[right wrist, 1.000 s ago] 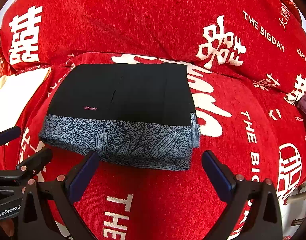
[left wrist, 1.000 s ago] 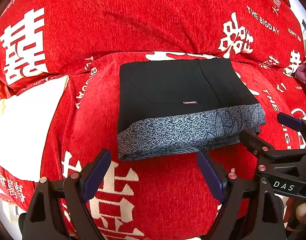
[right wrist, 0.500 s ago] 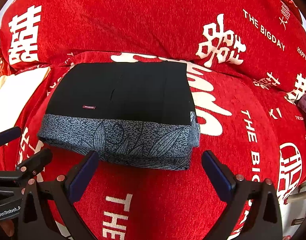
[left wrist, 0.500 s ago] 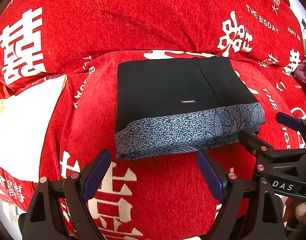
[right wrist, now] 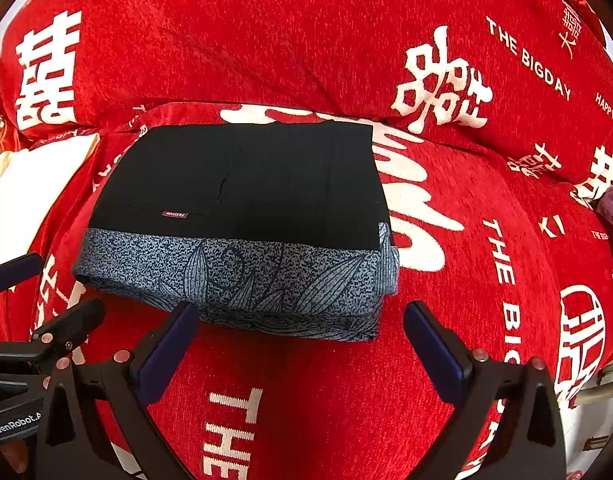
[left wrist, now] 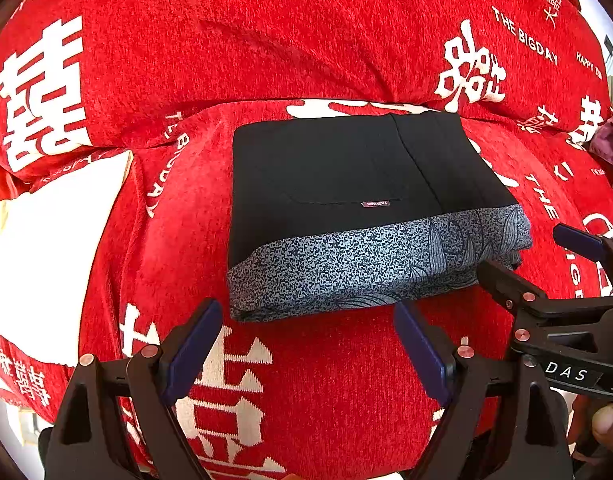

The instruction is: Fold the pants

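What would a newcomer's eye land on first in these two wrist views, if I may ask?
The bright red cover with large white characters fills both views. At its centre lies the folded pants, a black block with a grey patterned band along the near edge. The left gripper and the right gripper hover open, short of it.

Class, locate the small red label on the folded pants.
In the left wrist view the small red label sits mid-panel on the folded pants, just above the grey patterned band.
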